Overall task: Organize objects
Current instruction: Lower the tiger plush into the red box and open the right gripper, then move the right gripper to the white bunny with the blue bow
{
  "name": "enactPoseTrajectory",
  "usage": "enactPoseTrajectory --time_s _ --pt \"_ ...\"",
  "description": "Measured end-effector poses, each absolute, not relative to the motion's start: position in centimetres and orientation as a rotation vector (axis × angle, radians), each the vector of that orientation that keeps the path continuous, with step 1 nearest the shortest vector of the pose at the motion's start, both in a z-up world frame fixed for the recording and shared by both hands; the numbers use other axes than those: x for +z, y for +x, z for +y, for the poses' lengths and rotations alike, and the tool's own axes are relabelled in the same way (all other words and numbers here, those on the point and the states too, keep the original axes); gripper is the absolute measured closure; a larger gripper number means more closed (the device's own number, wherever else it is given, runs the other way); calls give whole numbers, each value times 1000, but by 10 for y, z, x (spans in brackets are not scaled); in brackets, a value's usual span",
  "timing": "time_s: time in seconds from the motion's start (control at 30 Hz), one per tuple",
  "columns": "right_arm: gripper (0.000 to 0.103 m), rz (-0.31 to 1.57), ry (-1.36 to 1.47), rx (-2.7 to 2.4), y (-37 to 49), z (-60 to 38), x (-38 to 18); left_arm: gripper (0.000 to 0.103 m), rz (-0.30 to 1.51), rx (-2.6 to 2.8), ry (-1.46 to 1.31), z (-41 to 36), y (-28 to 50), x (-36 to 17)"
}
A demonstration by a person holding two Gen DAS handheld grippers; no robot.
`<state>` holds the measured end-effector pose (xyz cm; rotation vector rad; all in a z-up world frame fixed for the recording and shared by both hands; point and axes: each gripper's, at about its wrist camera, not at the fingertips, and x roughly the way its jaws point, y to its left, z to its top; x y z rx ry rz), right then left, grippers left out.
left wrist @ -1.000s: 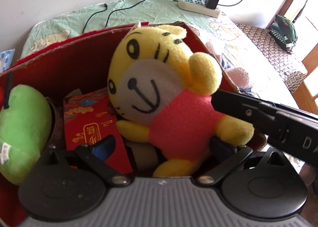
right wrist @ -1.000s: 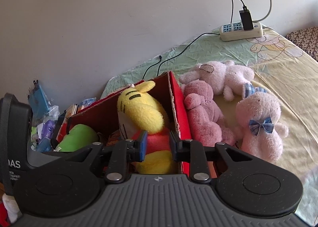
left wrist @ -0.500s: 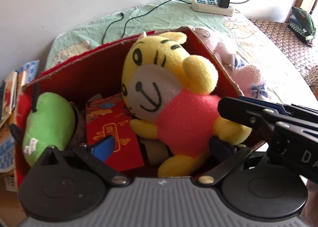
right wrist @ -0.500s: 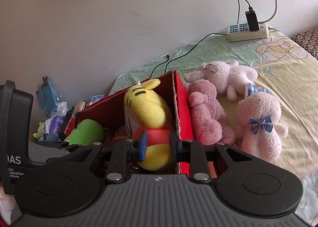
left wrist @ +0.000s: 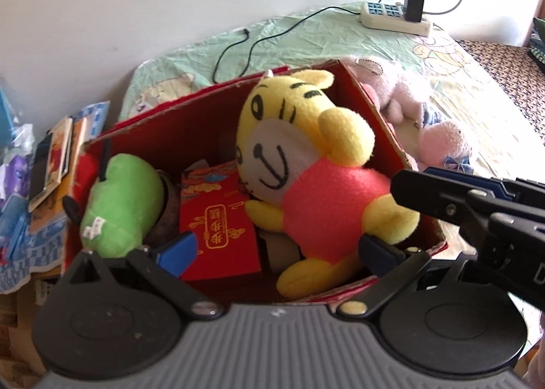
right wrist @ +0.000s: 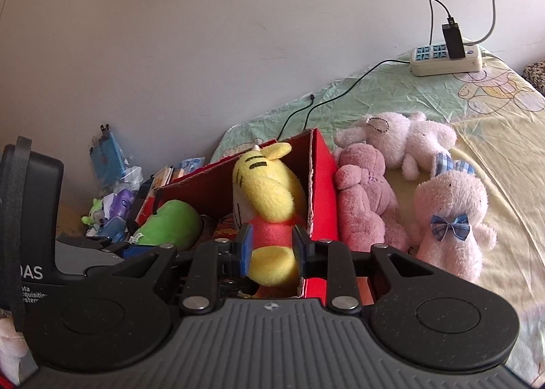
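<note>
Loading yellow tiger plush into red box: right claw pinches its foot, left claw spread wide beneath it; next, release, then pink plushes on bed right of claw

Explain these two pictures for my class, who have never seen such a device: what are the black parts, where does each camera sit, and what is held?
There is no robot. A person holds a two-finger clamp in each hand, and a wide-angle camera on each looks along its fingers. One picture comes from the left gripper, which is open and empty over a red box. The other comes from the right gripper, which appears closed on the yellow tiger plush in the box. A green plush and a red packet also lie inside. Three pink plush toys lie beside the box on the bed sheet.
</note>
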<state>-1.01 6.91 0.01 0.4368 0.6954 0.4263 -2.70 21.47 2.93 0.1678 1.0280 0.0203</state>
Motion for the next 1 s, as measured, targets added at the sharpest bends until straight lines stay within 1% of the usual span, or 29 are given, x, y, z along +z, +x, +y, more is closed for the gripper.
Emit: enactPoseTrajectory --time_s 0.23,0.57,0.83,1.0 --pt "74 686 446 475 -10 49 10 2 1035 88 152 205 -31 39" --pt "74 684 452 489 -6 12 13 2 971 113 125 179 -37 64" --pt "74 704 464 461 -5 -25 -1 2 959 94 140 145 -36 66" --pt "74 750 478 410 -2 -54 -19 2 939 48 139 123 -39 66"
